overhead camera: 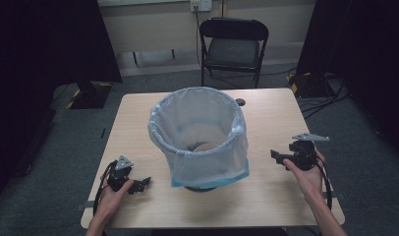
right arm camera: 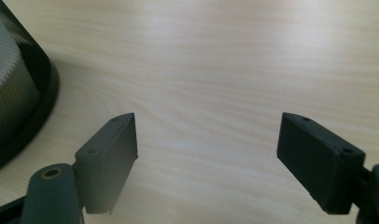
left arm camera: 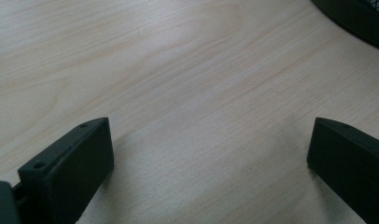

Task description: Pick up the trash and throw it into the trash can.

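A black mesh bin (overhead camera: 200, 142) stands upright at the middle of the surface (overhead camera: 266, 196), nearer the far edge. A translucent pale-blue bag (overhead camera: 207, 162) lines it, folded over the rim and hanging down the outside almost to the dark base.

You hold the black two-jaw left gripper (overhead camera: 144, 183) low, jaws wide apart, and the black two-jaw right gripper (overhead camera: 277, 157) raised, jaws also wide apart.
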`<state>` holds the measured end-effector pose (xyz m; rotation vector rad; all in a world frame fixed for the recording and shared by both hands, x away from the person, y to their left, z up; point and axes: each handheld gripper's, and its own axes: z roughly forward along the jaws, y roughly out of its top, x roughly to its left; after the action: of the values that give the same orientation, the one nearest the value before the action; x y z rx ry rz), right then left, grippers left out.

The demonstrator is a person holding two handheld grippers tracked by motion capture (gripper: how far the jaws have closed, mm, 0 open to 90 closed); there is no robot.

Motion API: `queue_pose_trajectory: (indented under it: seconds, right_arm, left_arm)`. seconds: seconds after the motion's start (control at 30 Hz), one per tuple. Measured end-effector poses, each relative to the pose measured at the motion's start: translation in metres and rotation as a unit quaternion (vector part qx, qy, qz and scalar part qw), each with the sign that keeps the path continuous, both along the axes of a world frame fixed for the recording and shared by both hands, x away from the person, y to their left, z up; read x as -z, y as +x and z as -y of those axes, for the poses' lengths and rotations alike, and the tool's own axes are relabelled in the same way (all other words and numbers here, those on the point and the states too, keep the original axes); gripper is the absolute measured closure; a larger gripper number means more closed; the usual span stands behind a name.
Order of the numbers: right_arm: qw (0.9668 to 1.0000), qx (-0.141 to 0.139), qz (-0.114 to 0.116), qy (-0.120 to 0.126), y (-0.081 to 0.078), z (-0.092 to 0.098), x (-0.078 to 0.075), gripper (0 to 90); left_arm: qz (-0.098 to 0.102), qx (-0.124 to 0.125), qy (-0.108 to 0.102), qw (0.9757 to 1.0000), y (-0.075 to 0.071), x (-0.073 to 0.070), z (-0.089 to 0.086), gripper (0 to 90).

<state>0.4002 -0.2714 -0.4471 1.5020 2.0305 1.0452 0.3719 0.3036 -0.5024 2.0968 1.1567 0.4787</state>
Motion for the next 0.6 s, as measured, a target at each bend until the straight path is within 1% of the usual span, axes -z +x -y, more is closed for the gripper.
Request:
queue_pose_trajectory:
  seconds: [0.07,0.17,0.2,0.3,0.33,0.37,0.43,0.5,0.57,0.6]
  right_arm:
    - [0.9999,0.001,-0.011,-0.009,-0.001,0.001,0.011,19.3]
    - [0.9996,0.009,-0.025,-0.012,-0.003,0.002,0.027,19.3]
    - [0.9994,0.012,-0.032,-0.012,-0.003,0.002,0.03,19.2]
    - [0.9985,0.025,-0.038,-0.029,-0.004,0.002,0.041,22.1]
    - [0.9982,0.026,-0.039,-0.037,-0.004,0.001,0.044,21.2]
    - [0.9982,0.026,-0.033,-0.043,-0.004,0.001,0.045,21.2]
    - [0.9982,0.027,-0.029,-0.044,-0.003,0.0,0.046,19.8]
    - [0.9971,0.028,-0.015,-0.069,-0.004,-0.003,0.049,18.1]
    - [0.9975,0.033,-0.002,-0.063,-0.004,-0.005,0.052,16.3]
    - [0.9975,0.034,-0.001,-0.063,-0.005,-0.005,0.052,16.3]
  left_arm:
    - [0.0,0.0,0.0,1.0,0.0,0.0,0.0,0.0]
    - [0.0,0.0,0.0,1.0,0.0,0.0,0.0,0.0]
    - [0.0,0.0,0.0,1.0,0.0,0.0,0.0,0.0]
    - [0.0,0.0,0.0,1.0,0.0,0.0,0.0,0.0]
    - [0.0,0.0,0.0,1.0,0.0,0.0,0.0,0.0]
    - [0.0,0.0,0.0,1.0,0.0,0.0,0.0,0.0]
    - [0.0,0.001,0.0,1.0,0.0,0.0,0.0,0.0]
    - [-0.001,0.001,-0.001,1.0,0.0,0.0,0.0,0.0]
    - [0.0,0.002,-0.001,1.0,0.0,0.0,0.0,0.0]
    - [-0.001,0.002,-0.001,1.0,0.0,0.0,0.0,0.0]
